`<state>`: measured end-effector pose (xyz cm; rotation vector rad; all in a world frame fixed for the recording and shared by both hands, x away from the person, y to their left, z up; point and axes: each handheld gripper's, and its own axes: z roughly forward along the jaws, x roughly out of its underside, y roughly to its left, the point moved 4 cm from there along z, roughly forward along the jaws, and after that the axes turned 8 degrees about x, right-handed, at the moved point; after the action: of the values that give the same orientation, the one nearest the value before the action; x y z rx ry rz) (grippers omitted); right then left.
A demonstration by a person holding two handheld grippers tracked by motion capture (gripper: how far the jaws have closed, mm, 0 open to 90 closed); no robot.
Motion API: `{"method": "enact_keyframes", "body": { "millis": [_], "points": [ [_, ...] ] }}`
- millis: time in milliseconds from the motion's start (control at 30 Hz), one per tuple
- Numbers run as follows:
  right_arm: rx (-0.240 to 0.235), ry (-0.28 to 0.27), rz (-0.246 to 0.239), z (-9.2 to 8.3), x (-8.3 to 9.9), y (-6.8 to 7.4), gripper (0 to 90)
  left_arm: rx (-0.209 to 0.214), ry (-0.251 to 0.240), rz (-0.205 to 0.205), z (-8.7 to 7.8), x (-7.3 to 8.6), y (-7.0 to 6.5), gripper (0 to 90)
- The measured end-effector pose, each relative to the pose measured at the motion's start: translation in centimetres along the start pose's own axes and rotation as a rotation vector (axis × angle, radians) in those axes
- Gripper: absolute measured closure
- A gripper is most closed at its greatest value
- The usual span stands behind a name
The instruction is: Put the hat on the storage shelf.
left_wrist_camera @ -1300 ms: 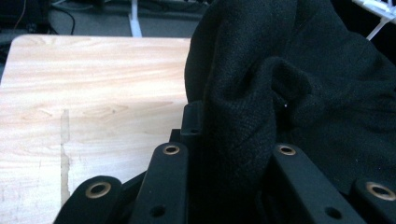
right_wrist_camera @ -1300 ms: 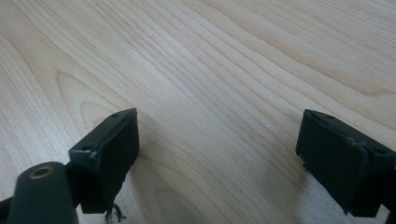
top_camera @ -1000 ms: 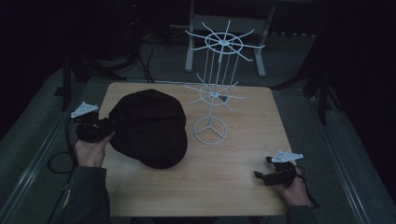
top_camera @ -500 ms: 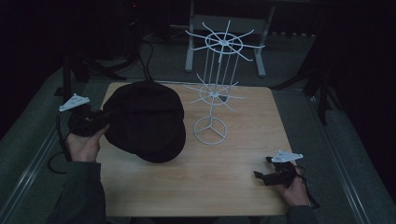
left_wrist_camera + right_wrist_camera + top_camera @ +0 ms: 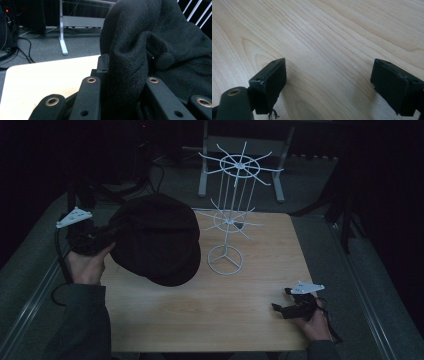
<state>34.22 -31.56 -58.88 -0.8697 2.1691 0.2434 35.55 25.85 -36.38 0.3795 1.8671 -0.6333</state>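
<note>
One black hat (image 5: 157, 237), one white wire rack (image 5: 230, 215), two tongs.

A dim lab or recording room is suggested rather than a home. A small wooden table (image 5: 210, 315) is set on grey carpet (image 5: 30, 270), ringed by dark curtains, with cables (image 5: 22, 50) trailed across the floor and a white metal frame leg (image 5: 62, 37) seen behind.
</note>
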Motion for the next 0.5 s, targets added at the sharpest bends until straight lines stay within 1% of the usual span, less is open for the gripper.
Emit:
{"method": "enact_keyframes", "body": {
  "millis": [367,400,500],
  "points": [
    [0.000,0.001,0.000,0.0,0.0,0.0,13.2,0.034,-0.035,0.019,0.0,-1.5,-0.6,77.0],
    [0.000,0.001,0.000,0.0,0.0,0.0,13.3,0.046,-0.043,0.025,0.0,-1.7,-0.7,77.0],
    [0.000,0.001,0.000,0.0,0.0,0.0,13.2,0.057,-0.051,0.034,0.1,-2.1,-0.9,76.9]
  ]
}}
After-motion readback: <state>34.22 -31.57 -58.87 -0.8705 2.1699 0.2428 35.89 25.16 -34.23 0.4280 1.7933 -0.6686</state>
